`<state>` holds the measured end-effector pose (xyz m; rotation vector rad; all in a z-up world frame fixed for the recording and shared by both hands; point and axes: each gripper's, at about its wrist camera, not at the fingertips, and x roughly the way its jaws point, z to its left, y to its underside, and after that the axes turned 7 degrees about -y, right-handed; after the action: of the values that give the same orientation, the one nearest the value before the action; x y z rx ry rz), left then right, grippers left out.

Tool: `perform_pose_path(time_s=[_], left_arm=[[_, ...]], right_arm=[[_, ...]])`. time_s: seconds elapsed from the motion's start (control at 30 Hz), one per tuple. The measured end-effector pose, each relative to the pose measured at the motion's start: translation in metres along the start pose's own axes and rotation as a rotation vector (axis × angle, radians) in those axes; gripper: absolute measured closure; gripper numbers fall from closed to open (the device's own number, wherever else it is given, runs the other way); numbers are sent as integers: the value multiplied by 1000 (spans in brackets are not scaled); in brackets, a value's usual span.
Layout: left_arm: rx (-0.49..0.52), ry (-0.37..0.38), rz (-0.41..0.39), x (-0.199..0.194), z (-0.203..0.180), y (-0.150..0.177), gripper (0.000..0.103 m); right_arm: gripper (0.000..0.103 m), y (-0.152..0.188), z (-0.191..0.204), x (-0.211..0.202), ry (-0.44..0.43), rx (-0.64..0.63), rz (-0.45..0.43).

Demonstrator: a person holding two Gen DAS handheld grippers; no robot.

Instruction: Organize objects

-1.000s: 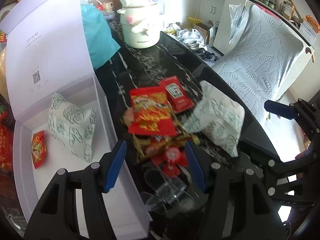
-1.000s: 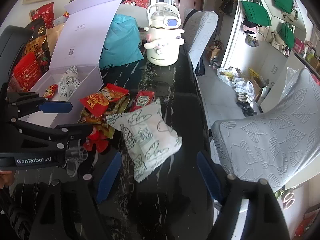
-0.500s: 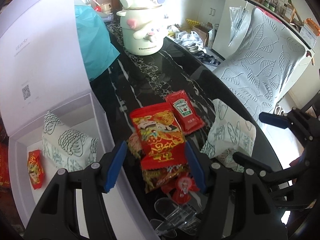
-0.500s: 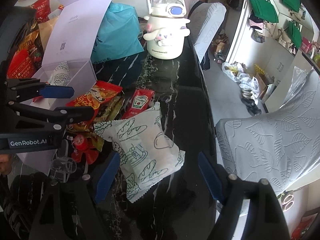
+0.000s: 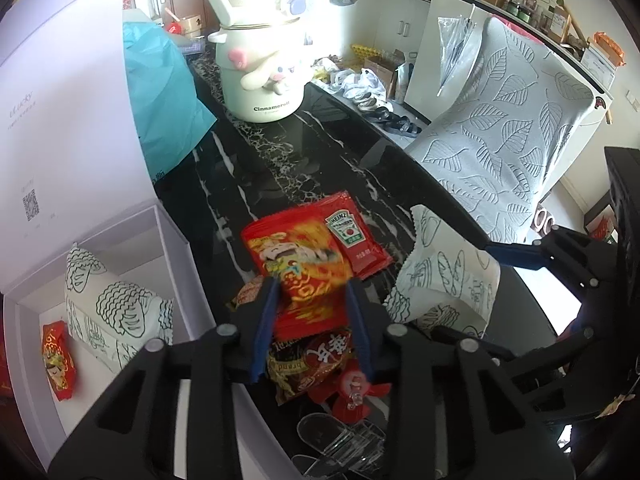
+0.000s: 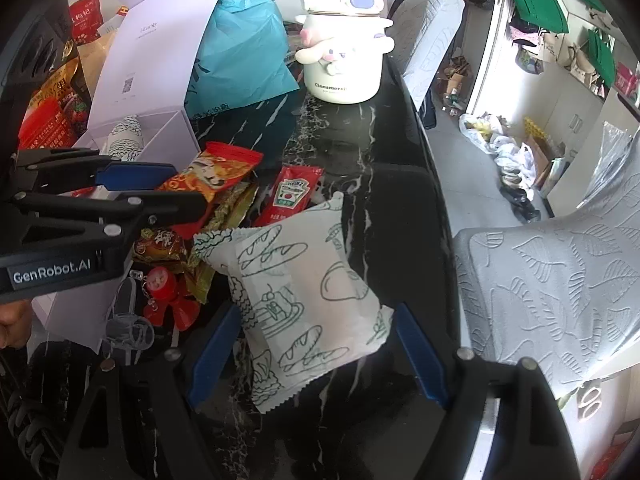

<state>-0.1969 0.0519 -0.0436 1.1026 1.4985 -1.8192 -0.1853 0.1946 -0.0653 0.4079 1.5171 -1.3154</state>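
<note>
Clamping just the red snack packet's (image 5: 298,270) near edge, left tongs (image 5: 312,312) risk slippage; right tongs (image 6: 316,354) gape around the bread packet (image 6: 304,300).

The table (image 5: 280,168) is black stone with white veins, polished and glossy; the open box (image 5: 60,120) beside it is smooth matt card, pale lilac; the red snack packet (image 5: 298,256) is shiny crinkled foil film, as is the ketchup sachet (image 5: 356,240); the white bread packet (image 6: 304,300) has a duller, soft plastic wrap printed with green line drawings; the pot (image 5: 260,60) looks like smooth glossy cream plastic; the chair cover (image 5: 512,136) is grey cloth embossed with leaves; the teal bag (image 5: 164,96) is thin, creased, matt material; the left gripper (image 5: 312,312) is matt black plastic with blue pads (image 5: 266,320); a clear plastic stand (image 5: 340,448) lies near.
</note>
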Motion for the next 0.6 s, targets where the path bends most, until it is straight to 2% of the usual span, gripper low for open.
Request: perform_pose_path(time_s=[0.07,0.17,0.3,0.37,0.6], left_arm=[[-5,6,6,2,1,0,87],[-20,13,14,5,3,1,94],[-17,18,14,4,2,1,96],[-11,21,13,3,1,1,97],[-15,17,27,1,0,4,99]], right_arm=[[23,1,0,1,-1,3,-5],[26,3,1,0,2,-1,-17],[36,4,1,-4,-4,2,-36],[46,4,2,-6,-12,1,-45],[53,8,4,-12,-12,7,-67]])
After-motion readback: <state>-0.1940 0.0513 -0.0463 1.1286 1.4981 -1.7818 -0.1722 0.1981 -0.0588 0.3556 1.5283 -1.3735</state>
